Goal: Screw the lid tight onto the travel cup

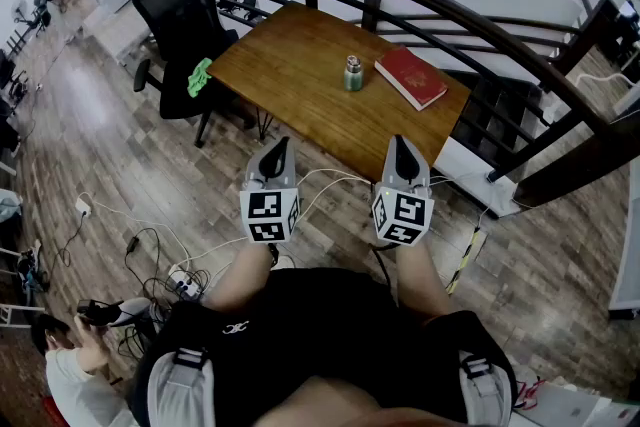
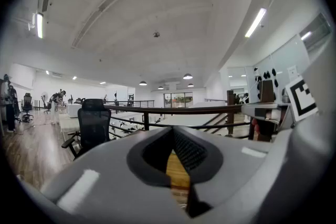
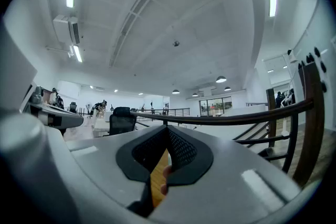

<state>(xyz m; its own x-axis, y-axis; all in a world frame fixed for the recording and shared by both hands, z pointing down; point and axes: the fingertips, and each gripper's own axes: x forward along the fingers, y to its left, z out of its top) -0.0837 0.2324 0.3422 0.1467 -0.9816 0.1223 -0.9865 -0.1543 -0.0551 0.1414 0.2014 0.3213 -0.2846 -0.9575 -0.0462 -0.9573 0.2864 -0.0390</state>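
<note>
Wooden worktop [image 1: 290, 65]: carries the task's things, backed by a dark railing [image 1: 450, 15]; lies ahead of both tools, neither over it yet.
Travel cup [image 1: 353, 73]: stands upright toward the far right of the worktop, near a red book [image 1: 410, 78] but apart from it; green body, silvery lid [image 1: 353, 61] seemingly sitting on top. Too small to tell how tightly.
Left hand-held gripper [image 1: 276, 147]: jaws pressed together with nothing between them; held roughly level in front of the body, well short of the cup. Likely a resting carry before the approach.
Right hand-held gripper [image 1: 401, 145]: likewise closed and empty, level beside the left, aimed at the worktop's near edge.
Stage: judged as the very start, with the cup untouched and no grip taken.
Next move: calls for opening both, one to steady the body and the other to turn the lid.
Chair [image 1: 185, 15]: black, off the left corner, with a green cloth [image 1: 200, 77] on its seat, clear of the work.
</note>
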